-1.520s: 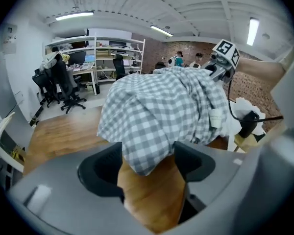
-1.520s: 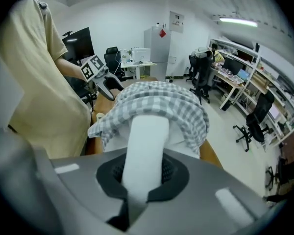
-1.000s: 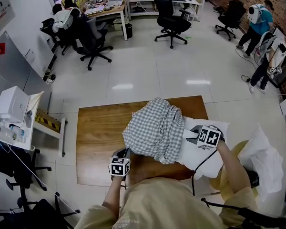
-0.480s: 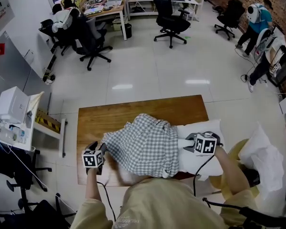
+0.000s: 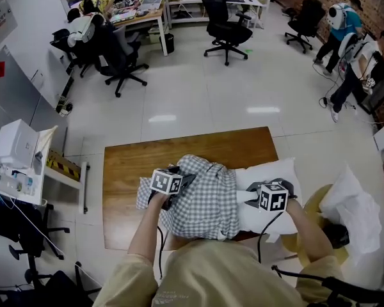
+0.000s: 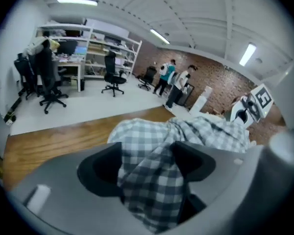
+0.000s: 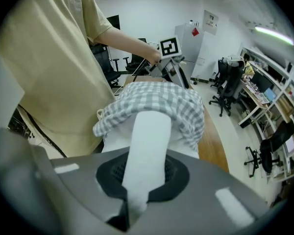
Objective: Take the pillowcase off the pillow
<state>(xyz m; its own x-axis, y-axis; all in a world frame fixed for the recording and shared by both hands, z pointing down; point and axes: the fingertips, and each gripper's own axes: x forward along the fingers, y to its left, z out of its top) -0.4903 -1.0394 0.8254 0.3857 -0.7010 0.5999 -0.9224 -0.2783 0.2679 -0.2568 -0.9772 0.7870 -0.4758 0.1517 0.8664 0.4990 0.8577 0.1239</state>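
A grey-and-white checked pillowcase (image 5: 201, 200) lies bunched over the left part of a white pillow (image 5: 275, 171) on the wooden table (image 5: 128, 165). My left gripper (image 5: 184, 180) is on top of the cloth near its left end. Its jaws (image 6: 147, 163) are opening, and a loose fold of the pillowcase (image 6: 196, 131) lies between them. My right gripper (image 5: 244, 197) is shut on a fold of the pillow's bare right part. In the right gripper view that white pillow (image 7: 147, 136) runs pinched between the gripper's pads (image 7: 144, 173), with the pillowcase (image 7: 161, 99) beyond it.
A white bag (image 5: 352, 203) sits on the floor right of the table. A low shelf with a white box (image 5: 16, 142) stands at the left. Office chairs (image 5: 225, 18), desks and people (image 5: 342, 27) are across the tiled floor.
My left gripper swung out left from the table's near edge, pulling the pillowcase, then came in on top of it. More white pillow shows at the right. The right gripper barely moved.
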